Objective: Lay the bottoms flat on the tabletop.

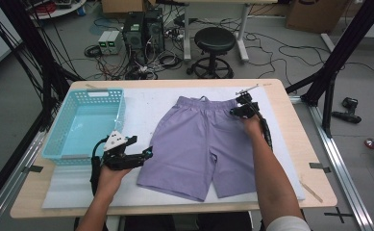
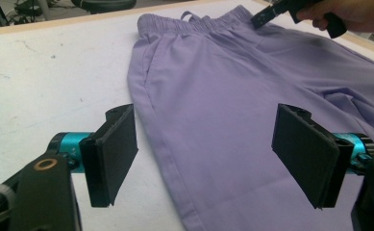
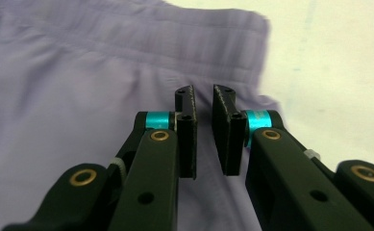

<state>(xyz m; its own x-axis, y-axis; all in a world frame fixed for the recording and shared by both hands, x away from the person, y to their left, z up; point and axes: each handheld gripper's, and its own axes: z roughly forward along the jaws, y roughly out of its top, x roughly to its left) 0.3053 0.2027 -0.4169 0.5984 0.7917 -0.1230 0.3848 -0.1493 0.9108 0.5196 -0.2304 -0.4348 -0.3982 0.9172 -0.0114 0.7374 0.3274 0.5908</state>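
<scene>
Left gripper [image 1: 143,155] in the high view sat at the left leg hem of the purple shorts [image 1: 199,144], which lay flat mid-table beside the blue basket [image 1: 86,122], while the right gripper [image 1: 240,109] hovered at the waistband's right corner. From the left gripper view its jaws stood wide apart over the shorts' [image 2: 232,120] side seam, nothing pinched; fabric looked thin, light and floppy, so edges and waistband seemed the best holds. Through the right gripper view the jaws were nearly together with a narrow gap above the elastic waistband [image 3: 175,48], apparently gripping no cloth.
</scene>
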